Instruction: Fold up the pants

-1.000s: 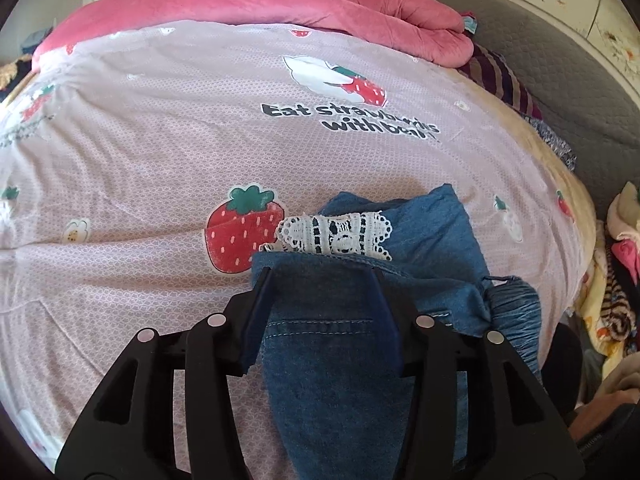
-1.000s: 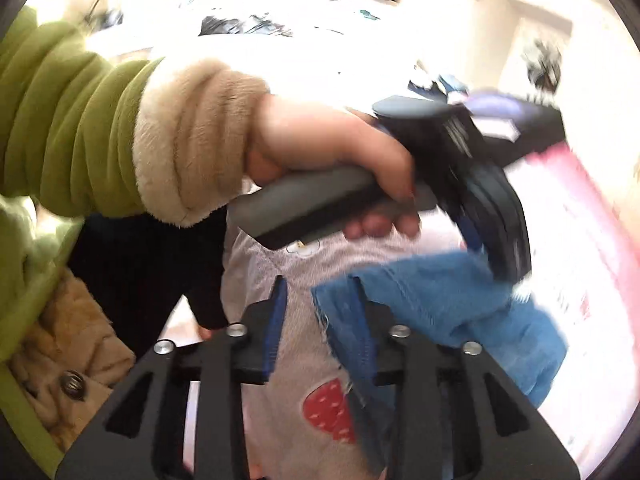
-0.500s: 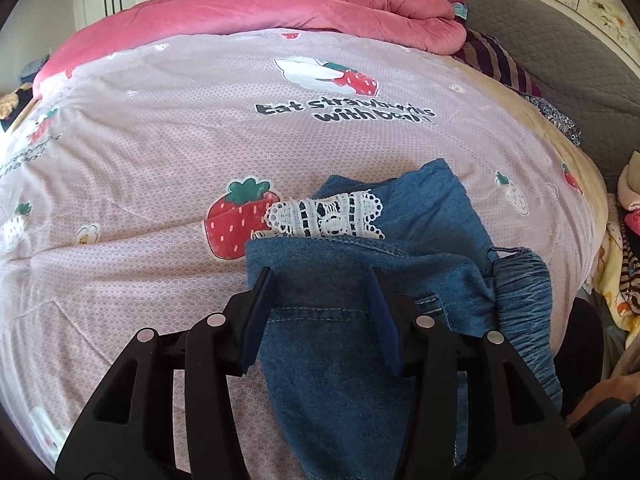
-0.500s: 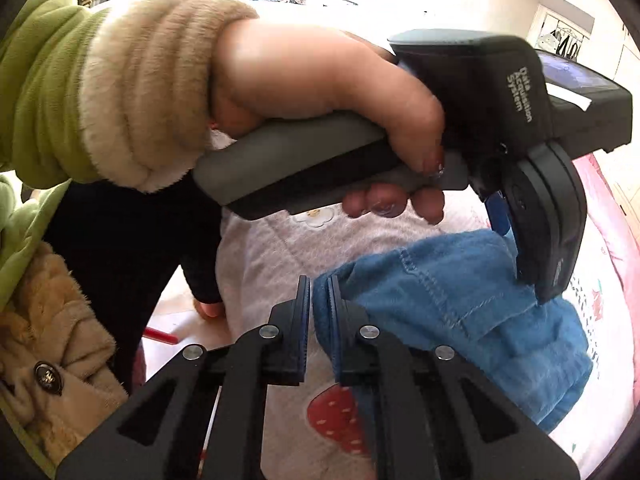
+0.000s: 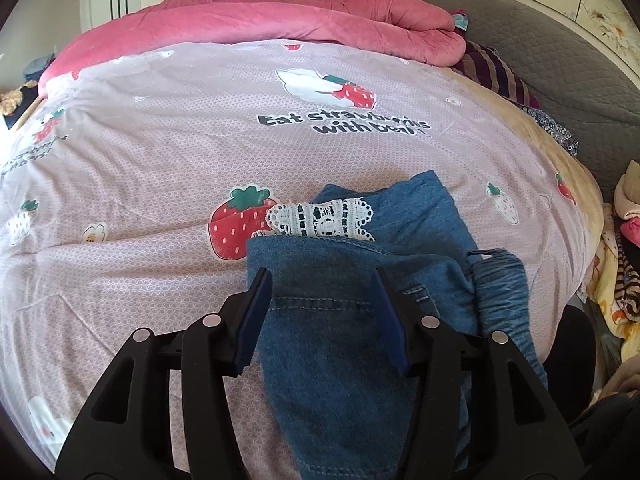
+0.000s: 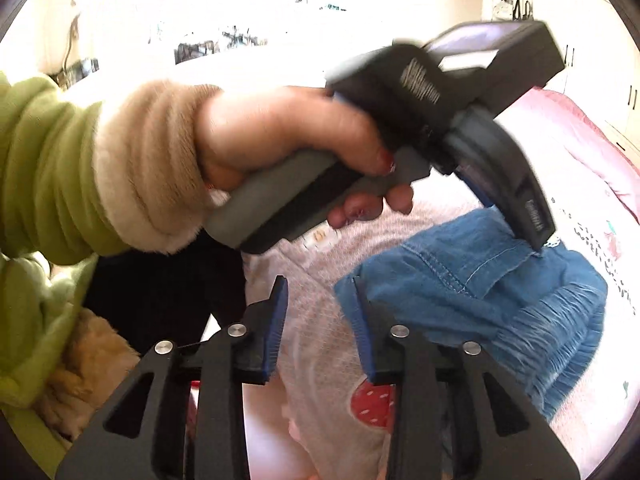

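Folding status: I see the pants (image 5: 348, 320) bunched on the bed (image 5: 160, 152), lace trim up
Left gripper (image 5: 324, 312): fingers opening, astride the denim; pads not pressing it
Right gripper (image 6: 320, 328): fingers opening, only bedsheet between; denim edge beside the right finger (image 6: 362, 336)

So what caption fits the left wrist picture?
Left gripper opening over folded denim pants on strawberry bedsheet.
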A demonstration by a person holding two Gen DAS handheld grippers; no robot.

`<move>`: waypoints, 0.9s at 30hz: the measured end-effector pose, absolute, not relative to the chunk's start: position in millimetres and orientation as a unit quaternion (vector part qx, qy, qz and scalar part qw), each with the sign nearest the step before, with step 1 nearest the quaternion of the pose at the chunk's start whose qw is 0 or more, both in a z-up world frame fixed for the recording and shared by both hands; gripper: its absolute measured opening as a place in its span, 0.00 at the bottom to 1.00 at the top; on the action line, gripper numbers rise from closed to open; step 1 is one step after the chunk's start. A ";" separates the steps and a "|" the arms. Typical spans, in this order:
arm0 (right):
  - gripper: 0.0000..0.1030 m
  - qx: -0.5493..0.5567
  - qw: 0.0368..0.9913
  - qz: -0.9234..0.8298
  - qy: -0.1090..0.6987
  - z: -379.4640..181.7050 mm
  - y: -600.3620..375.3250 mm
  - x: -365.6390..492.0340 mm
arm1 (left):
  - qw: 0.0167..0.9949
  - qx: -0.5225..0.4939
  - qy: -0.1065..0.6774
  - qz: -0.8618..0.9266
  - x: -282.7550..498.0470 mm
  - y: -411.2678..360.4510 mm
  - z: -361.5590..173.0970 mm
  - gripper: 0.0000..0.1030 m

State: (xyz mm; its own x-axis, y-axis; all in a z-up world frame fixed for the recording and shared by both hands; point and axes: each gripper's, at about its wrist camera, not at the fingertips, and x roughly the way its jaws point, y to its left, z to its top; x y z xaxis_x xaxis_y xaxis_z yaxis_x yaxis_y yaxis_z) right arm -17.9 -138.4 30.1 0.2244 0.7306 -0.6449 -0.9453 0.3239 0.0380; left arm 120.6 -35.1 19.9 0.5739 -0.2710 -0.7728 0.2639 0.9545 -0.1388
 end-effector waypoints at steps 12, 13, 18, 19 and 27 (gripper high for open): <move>0.74 -0.016 0.870 0.371 0.324 61.1 -239.7 38.1 | 0.901 -0.028 0.410 -0.141 79.7 -15.8 34.6 0.66; 0.77 -0.002 0.873 0.351 0.337 56.3 -245.5 45.8 | 0.900 -0.030 0.412 -0.140 78.1 -14.8 32.1 0.68; 0.77 0.031 0.873 0.290 0.390 25.7 -255.2 75.6 | 0.892 -0.047 0.427 -0.139 74.0 -11.7 14.7 0.70; 0.77 0.036 0.872 0.285 0.395 18.5 -253.6 77.8 | 0.890 -0.051 0.431 -0.141 73.5 -11.1 10.4 0.70; 0.63 0.112 0.838 0.288 0.449 -14.5 -253.7 112.3 | 0.876 -0.083 0.450 -0.150 77.7 -10.9 -12.7 0.70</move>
